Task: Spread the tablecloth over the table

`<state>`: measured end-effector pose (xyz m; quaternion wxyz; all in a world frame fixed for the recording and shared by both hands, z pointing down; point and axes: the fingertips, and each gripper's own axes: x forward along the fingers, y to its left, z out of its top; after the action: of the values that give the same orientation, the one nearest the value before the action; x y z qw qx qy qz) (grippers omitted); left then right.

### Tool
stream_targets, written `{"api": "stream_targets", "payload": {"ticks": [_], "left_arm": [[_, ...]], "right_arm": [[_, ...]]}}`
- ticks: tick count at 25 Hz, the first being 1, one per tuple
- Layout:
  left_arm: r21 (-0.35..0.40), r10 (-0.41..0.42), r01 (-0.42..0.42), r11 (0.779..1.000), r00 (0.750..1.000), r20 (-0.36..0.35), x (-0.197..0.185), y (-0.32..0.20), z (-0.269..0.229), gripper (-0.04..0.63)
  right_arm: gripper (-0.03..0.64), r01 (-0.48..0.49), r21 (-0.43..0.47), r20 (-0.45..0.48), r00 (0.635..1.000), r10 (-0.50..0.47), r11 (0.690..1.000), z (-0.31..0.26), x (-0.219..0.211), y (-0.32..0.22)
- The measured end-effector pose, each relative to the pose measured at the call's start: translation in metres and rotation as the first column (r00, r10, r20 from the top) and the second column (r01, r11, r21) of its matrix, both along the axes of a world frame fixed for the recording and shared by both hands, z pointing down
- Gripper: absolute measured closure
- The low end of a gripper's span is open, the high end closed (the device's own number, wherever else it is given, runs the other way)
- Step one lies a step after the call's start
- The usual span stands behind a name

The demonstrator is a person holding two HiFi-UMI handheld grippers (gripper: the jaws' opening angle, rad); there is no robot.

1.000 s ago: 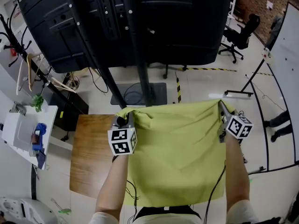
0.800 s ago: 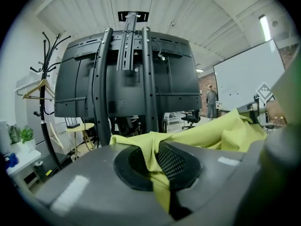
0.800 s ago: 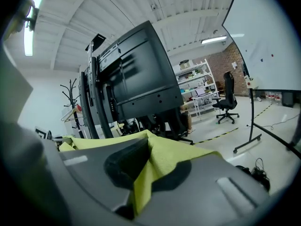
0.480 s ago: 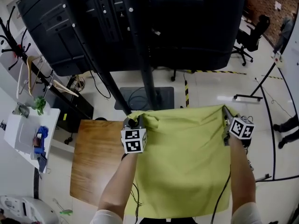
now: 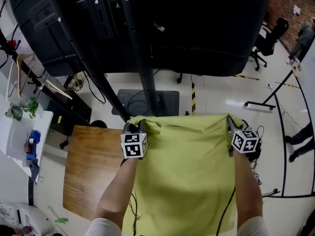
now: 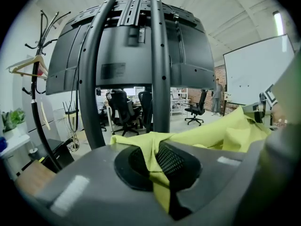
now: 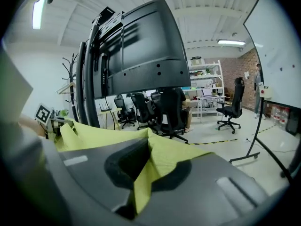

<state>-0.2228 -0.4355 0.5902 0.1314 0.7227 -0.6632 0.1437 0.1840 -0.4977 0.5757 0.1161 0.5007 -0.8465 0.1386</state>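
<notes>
A yellow-green tablecloth [image 5: 189, 171] hangs stretched between my two grippers over the right part of a brown wooden table [image 5: 91, 173]. My left gripper [image 5: 134, 128] is shut on the cloth's far left corner [image 6: 153, 157]. At the far right corner [image 7: 150, 173], my right gripper [image 5: 230, 124] is shut on the fabric. The far edge runs almost straight between them, and the cloth falls toward me, hiding most of the table's right side. Both gripper views show the fabric pinched between the closed jaws.
A large black screen on a dark stand [image 5: 147, 28] rises just beyond the table. A white side unit with small items [image 5: 22, 136] stands at the left, near a coat rack with a hanger [image 5: 22, 73]. Office chairs [image 5: 268, 43] and a whiteboard stand [image 5: 283, 146] are at the right.
Both grippers have sunk and moved forward with the cloth, which now lies lower over the table. Their grip on the corners is unchanged.
</notes>
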Motion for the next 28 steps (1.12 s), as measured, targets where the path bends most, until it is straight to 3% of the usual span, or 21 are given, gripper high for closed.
{"api": "stream_targets", "payload": {"ticks": [23,28], "left_arm": [[-0.178,-0.005,0.004,0.984,1.000,-0.006,-0.006,-0.051,0.100,0.588],[-0.202,0.036,-0.041,0.978,0.999,-0.030,-0.003,-0.052,0.110,0.584]], "right_arm": [[0.607,0.004,-0.160,-0.121,0.992,-0.023,0.987,0.106,-0.004,-0.047],[0.607,-0.002,-0.204,-0.108,0.994,-0.021,0.979,0.118,0.000,-0.048]]}}
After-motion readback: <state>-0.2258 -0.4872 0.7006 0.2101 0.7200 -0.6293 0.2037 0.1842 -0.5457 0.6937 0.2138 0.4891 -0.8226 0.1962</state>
